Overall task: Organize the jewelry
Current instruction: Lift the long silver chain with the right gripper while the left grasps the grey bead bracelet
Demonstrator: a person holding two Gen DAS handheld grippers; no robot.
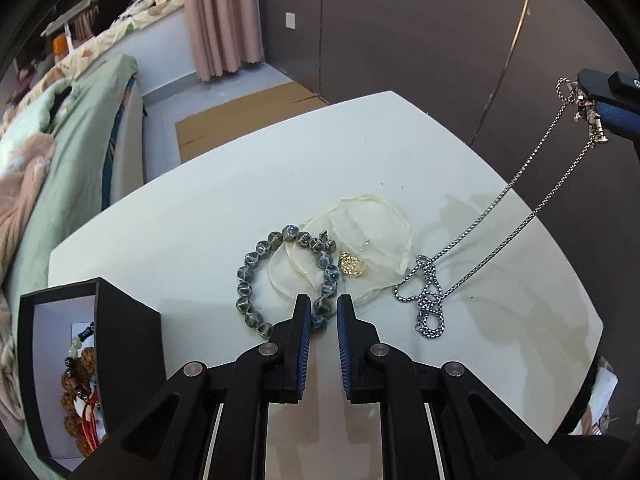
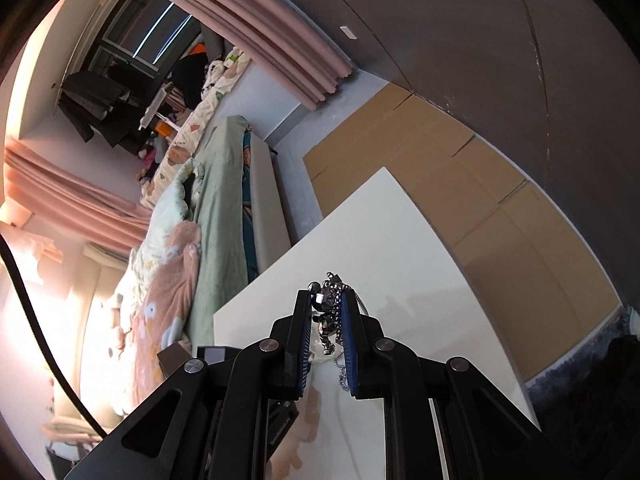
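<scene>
A grey bead bracelet (image 1: 256, 276) lies on the white table (image 1: 180, 220), and my left gripper (image 1: 323, 306) is shut on one of its beads at the near side. A sheer cream pouch (image 1: 368, 236) with a gold charm (image 1: 351, 266) lies partly under the bracelet. My right gripper (image 1: 582, 94), up at the right, is shut on a silver chain necklace (image 1: 428, 300); the chain hangs down to a coil on the table. In the right wrist view, the right gripper (image 2: 326, 304) pinches the necklace's silver pendant (image 2: 326, 320).
An open black box (image 1: 120, 320) holding brown and pale bead strings (image 1: 78, 392) stands at the table's near left corner. A bed with green bedding (image 1: 80, 152) lies beyond the left edge. Flat cardboard (image 1: 248, 112) covers the floor behind the table.
</scene>
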